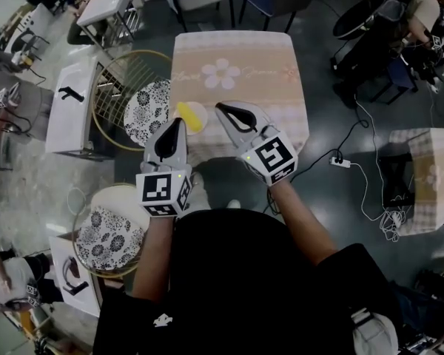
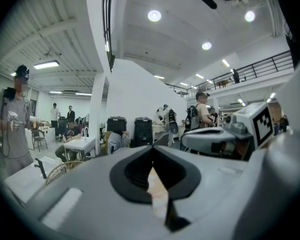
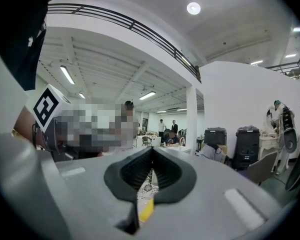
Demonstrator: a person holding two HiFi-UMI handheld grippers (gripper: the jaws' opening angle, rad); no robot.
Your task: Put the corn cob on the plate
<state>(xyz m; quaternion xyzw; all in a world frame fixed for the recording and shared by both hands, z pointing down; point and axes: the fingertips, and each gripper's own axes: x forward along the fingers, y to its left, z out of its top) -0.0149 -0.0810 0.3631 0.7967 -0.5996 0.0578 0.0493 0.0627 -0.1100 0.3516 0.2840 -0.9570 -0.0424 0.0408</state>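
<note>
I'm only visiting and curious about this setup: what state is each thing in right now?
Left gripper: shut, empty.
Right gripper: shut, empty.
Corn cob: lying on the plate, not held.
Plate: on the table, near its front left edge, holding the cob.

both arms reach forward; the left tool and right tool point level, side by side, jaws closed.
</note>
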